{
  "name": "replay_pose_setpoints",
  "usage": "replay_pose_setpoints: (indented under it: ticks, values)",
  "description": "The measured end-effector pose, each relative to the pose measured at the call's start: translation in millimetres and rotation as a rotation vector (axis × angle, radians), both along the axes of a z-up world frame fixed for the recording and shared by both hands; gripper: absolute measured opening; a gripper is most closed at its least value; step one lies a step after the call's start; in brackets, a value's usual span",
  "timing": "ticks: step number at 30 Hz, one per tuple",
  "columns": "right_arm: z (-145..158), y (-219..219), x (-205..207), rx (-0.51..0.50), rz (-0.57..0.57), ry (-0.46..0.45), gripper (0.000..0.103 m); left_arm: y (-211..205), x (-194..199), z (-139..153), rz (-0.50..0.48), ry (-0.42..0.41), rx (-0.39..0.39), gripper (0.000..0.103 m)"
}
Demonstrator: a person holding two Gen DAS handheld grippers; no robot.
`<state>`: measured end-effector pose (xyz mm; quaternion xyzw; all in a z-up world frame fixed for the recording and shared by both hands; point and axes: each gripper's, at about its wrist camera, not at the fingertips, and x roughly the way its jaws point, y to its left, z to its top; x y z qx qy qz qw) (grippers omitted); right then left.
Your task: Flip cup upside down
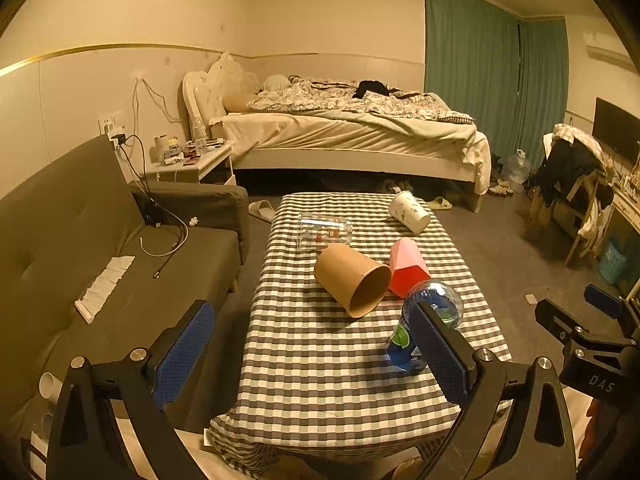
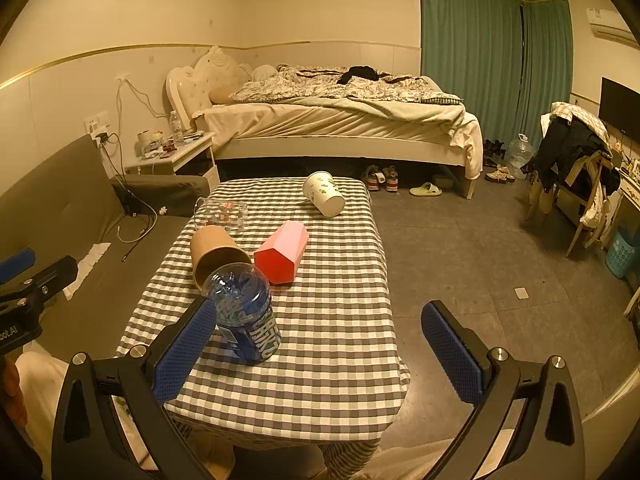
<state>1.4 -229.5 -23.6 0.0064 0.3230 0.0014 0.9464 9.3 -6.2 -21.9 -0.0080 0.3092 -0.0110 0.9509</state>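
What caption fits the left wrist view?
Open left gripper above checked table with brown paper cup lying on its side.

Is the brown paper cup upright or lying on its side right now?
On its side. The brown paper cup lies on the checkered table, its open mouth facing the camera, beside the pink cup.

Table cloth (image 2: 340, 352): grey-and-white check. Brown paper cup (image 1: 352, 278), plain kraft inside and out. Pink faceted cup (image 2: 282, 254), redder at its base. White cup (image 2: 324, 194) with small green sprigs. Clear glass cup (image 1: 325, 231), red and white print. Blue bottle (image 2: 246, 314), white lettering. My finger pads (image 2: 184, 350) blue mesh on black frames. Curtains (image 2: 468, 40) teal. Sofa (image 1: 72, 240) dark grey.
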Motion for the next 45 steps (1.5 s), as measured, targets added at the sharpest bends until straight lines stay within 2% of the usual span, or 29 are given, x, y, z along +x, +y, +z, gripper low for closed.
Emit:
replay_pose_setpoints:
  ticks: [45]
  values:
    - [-10.1, 4.2, 5.7, -0.005, 0.016, 0.029, 0.103, 3.7, -1.9, 0.3, -0.005, 0.009, 0.013, 0.101]
